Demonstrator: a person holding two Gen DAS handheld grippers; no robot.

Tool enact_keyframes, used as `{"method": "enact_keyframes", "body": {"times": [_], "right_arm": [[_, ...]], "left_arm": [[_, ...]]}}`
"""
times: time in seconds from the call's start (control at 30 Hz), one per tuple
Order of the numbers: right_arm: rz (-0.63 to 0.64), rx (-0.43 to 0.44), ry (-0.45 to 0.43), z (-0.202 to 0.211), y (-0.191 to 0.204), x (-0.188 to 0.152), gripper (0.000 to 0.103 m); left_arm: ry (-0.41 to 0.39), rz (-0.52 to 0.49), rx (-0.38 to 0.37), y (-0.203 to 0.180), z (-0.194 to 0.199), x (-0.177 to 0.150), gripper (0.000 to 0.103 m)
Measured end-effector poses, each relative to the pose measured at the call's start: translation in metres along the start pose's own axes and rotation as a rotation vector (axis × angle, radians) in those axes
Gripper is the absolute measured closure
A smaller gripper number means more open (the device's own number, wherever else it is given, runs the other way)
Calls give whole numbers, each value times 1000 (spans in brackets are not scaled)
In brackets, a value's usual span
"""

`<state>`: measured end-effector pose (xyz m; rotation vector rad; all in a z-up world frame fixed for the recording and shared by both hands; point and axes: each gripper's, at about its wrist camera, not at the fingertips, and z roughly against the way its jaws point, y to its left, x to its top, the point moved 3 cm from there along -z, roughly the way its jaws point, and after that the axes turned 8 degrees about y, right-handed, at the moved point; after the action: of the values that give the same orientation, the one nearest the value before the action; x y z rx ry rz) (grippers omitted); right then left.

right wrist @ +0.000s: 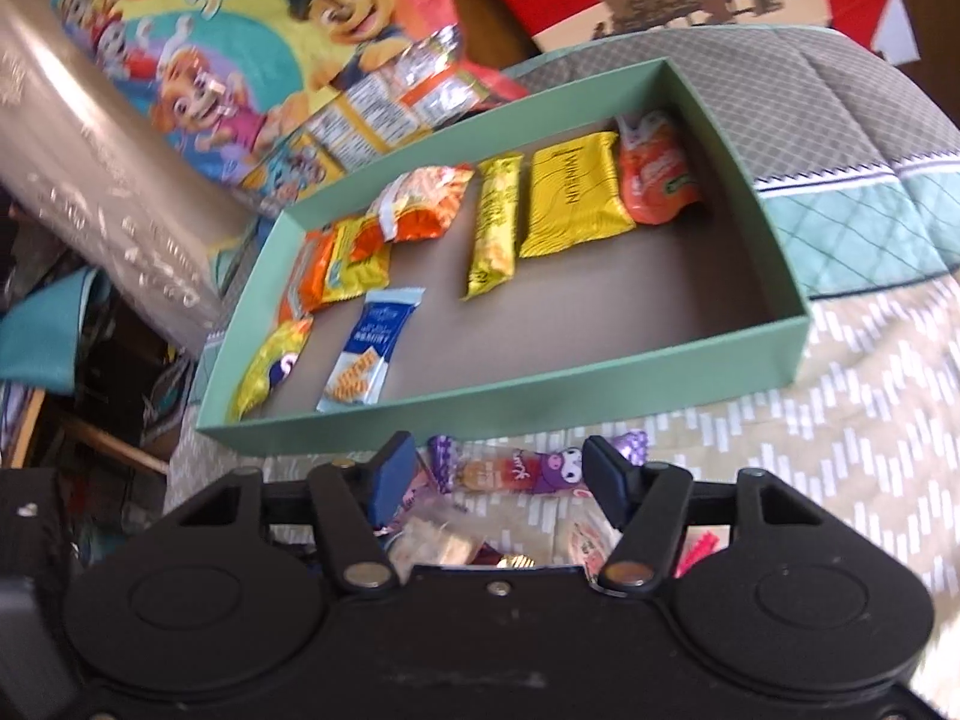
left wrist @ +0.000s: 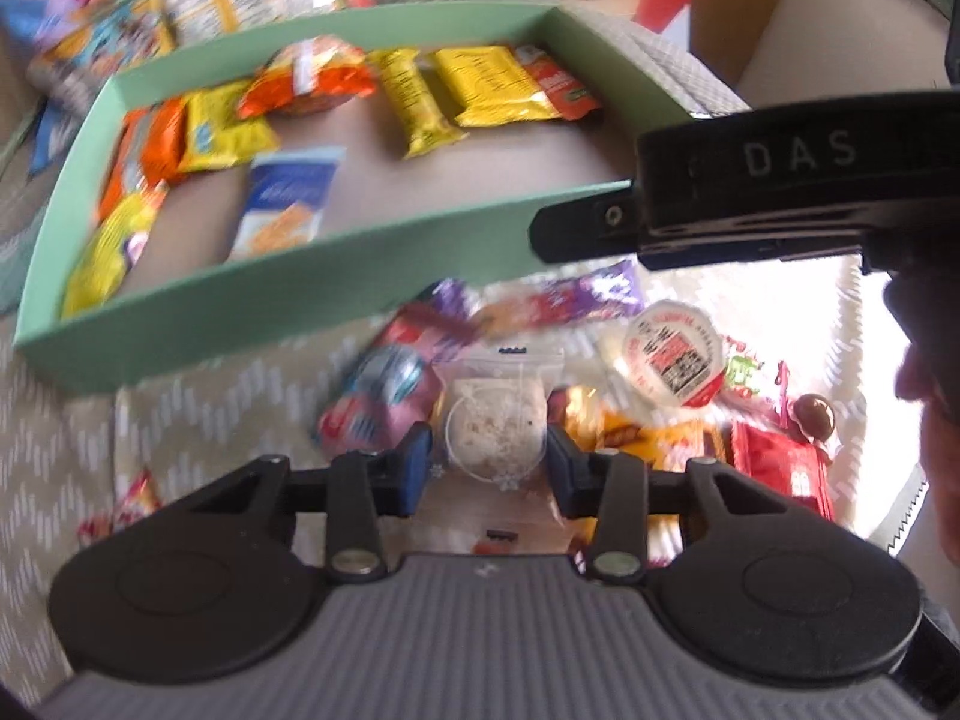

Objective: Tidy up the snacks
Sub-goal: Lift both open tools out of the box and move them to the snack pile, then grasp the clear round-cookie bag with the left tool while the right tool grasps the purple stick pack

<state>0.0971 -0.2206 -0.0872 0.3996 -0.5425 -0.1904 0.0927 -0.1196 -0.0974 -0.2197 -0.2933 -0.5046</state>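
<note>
Though blurry, patterned quilt (right wrist: 840, 396) w/ green box (right wrist: 540, 384), prob. bed.

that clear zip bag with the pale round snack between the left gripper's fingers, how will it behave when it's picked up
The clear zip bag looks thin and loose, so it will probably sag and crinkle around the left gripper. Its pale, speckled contents look puffed and light, perhaps crumbly if squeezed hard. The glossy film may slip, so gripping the round snack itself seems safer.

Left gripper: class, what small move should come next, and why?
Probably close the left gripper on the clear pouch of pale snack. Its open jaws flank the pouch, which lies in the loose pile outside the green box, where sorted snacks already sit.
</note>
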Motion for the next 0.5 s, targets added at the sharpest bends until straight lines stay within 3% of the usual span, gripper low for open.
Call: {"method": "enact_keyframes", "body": {"times": [0.23, 0.4, 0.5], "right_arm": [[89, -27, 90, -36, 6, 14, 40], [86, -45, 128, -44, 6, 4, 40], [102, -54, 135, -40, 11, -12, 40]], "left_arm": [[2, 151, -10, 49, 14, -29, 63], [-20, 212, 24, 70, 17, -33, 62], [-34, 230, 9, 76, 18, -34, 62]]}}
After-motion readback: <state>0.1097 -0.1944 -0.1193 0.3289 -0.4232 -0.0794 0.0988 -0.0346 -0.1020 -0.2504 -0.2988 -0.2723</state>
